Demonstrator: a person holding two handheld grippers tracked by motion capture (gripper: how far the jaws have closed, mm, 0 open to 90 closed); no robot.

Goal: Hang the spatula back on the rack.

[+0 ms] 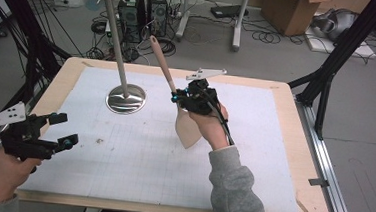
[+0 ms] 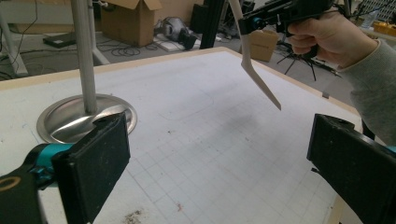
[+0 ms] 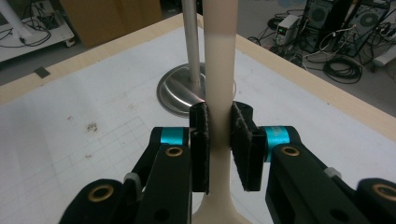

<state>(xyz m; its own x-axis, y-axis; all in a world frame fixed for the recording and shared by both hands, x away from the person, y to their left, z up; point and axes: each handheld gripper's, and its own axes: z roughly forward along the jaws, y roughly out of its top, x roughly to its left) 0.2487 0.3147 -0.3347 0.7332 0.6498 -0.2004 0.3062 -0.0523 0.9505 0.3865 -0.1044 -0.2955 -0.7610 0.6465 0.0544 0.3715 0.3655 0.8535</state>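
1. The right gripper point(image 1: 176, 96) is clamped on the neck of a beige spatula point(image 1: 170, 87), lifted clear above the middle of the table point(image 1: 283, 143); in the right gripper view the two pads point(image 3: 200, 140) press the handle point(image 3: 219, 70) from either side, just above where it widens into the blade
2. The spatula's long axis runs steeply: the handle end points up and away toward the far-left, while the flat blade point(image 1: 188, 128) hangs down below the hand, toward the person, without touching the table
3. The metal stand point(image 1: 125, 99), a round base with a thin upright pole point(image 1: 116, 36), lies to the left of and slightly beyond the held spatula; in the right gripper view its pole point(image 3: 191, 42) sits just beside the handle line, so the tool's upper end already leans toward it
4. The left gripper point(image 1: 60, 129) hangs open and empty at the near-left corner, jaws wide apart, well apart from both spatula and stand
5. The right hand is clearly the nearer one to the stand, so I judge that any hanging or placing move falls to it, travelling leftward and away along the handle's own direction
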